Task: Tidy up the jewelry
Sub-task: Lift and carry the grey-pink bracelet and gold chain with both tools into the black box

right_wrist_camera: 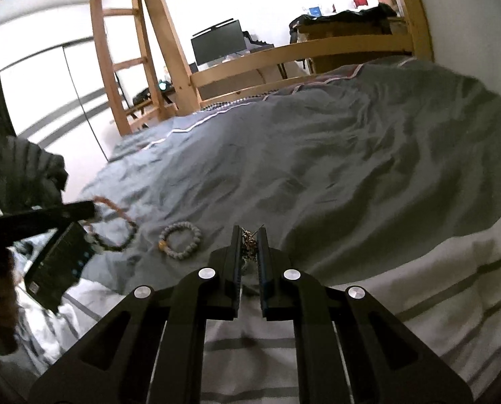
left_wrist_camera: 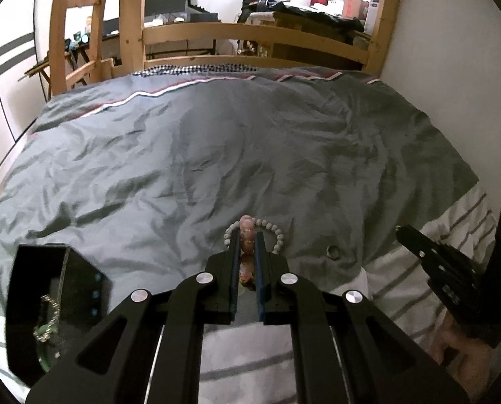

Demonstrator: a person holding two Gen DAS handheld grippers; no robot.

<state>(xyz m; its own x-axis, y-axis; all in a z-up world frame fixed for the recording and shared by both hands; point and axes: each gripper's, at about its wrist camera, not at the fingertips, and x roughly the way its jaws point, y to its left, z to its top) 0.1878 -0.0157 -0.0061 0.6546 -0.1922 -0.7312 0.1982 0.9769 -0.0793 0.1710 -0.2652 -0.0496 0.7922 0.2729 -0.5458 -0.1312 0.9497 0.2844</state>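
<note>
A rumpled grey duvet is covering the wooden-framed bed, with a white, grey-striped sheet lying at its near edge. An open black jewellery box is sitting on the bedding at the left, holding a pale chain inside. The left gripper is clamping its jaws on a pink-and-brown beaded bracelet, holding it above the duvet. The right gripper is pinching a fine, dark-and-gold chain piece between nearly closed jaws. A grey beaded bracelet is lying on the duvet between the two grippers, and a small dark ring is resting just beyond.
</note>
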